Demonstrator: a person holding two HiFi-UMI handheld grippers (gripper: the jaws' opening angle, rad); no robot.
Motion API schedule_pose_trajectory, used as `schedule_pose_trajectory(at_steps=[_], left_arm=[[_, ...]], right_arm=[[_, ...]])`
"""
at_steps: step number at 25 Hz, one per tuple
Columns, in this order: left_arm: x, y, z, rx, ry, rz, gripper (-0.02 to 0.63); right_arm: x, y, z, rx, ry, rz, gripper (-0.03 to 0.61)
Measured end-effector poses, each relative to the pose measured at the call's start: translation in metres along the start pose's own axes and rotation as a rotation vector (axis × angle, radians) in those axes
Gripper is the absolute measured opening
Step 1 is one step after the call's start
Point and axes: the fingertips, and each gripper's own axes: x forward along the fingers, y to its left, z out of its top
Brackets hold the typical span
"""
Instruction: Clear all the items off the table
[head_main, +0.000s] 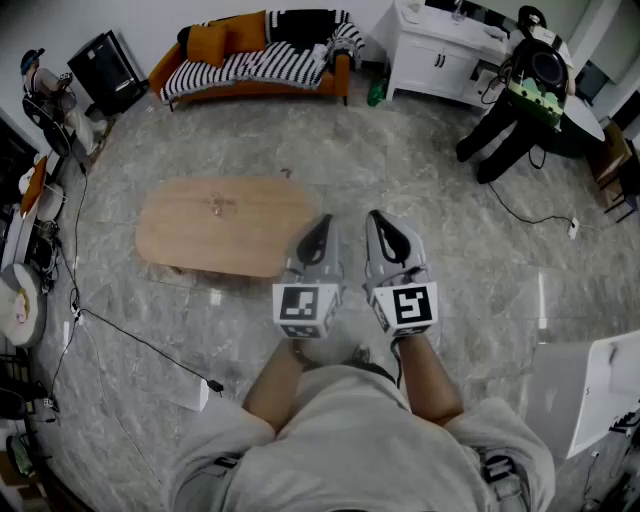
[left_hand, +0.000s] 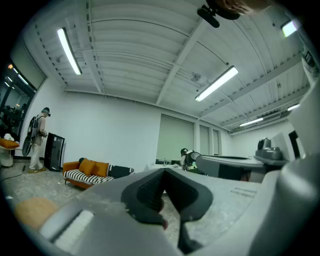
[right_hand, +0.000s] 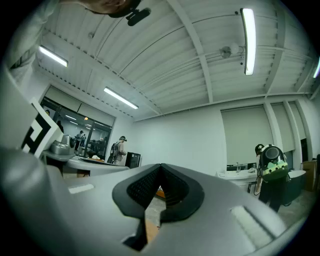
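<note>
A low oval wooden table (head_main: 225, 230) stands on the marble floor ahead and to the left. A tiny item (head_main: 216, 206) lies near its middle, too small to identify; the rest of the top looks bare. Both grippers are held up side by side in front of the person's chest, right of the table's near end. The left gripper (head_main: 322, 222) is shut and holds nothing. So is the right gripper (head_main: 378, 216). In the left gripper view the jaws (left_hand: 164, 172) meet, with the table's edge (left_hand: 32, 210) low at the left. The right gripper view shows shut jaws (right_hand: 160, 167).
An orange sofa (head_main: 255, 55) with a striped blanket stands against the far wall, a white cabinet (head_main: 440, 50) to its right. A person in dark clothes (head_main: 520, 95) stands at the far right. A cable (head_main: 140, 345) runs over the floor on the left. A white box (head_main: 590, 385) is at right.
</note>
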Motion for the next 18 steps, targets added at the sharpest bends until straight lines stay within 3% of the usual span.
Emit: schedule_pose_trajectory(at_steps=[8, 18], left_arm=[[-0.020, 0.019, 0.003, -0.018, 0.006, 0.033, 0.020], [-0.054, 0.083, -0.003, -0.009, 0.017, 0.132, 0.020]], right_arm=[[0.008, 0.031, 0.009, 0.009, -0.014, 0.047, 0.006], [0.048, 0.094, -0.002, 0.068, -0.018, 0.159, 0.006]])
